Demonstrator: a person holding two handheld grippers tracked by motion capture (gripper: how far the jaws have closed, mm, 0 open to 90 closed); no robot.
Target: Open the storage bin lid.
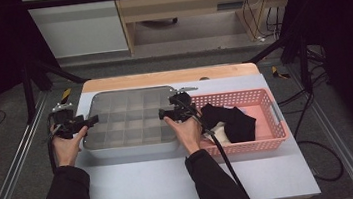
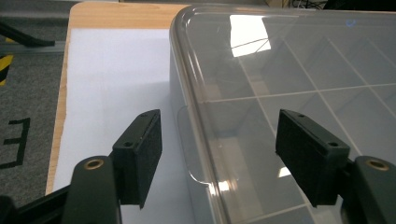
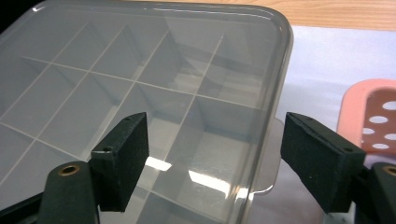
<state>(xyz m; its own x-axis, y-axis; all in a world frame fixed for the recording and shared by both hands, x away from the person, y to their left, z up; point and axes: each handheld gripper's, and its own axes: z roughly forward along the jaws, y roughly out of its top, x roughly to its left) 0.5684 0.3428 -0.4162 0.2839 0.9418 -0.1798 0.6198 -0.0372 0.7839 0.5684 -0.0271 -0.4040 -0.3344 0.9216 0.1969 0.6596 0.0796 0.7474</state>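
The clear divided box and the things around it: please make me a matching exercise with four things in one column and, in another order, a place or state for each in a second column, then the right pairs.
Things:
1. clear divided box
2. pink basket
3. left gripper
4. black cloth

Places or states:
A. lies inside the basket
B. open, jaws on either side of the box's left edge
C. stands to the right of the box
D. lid on, between the two grippers

Pairs: 1-D, 2-C, 3-B, 4-A
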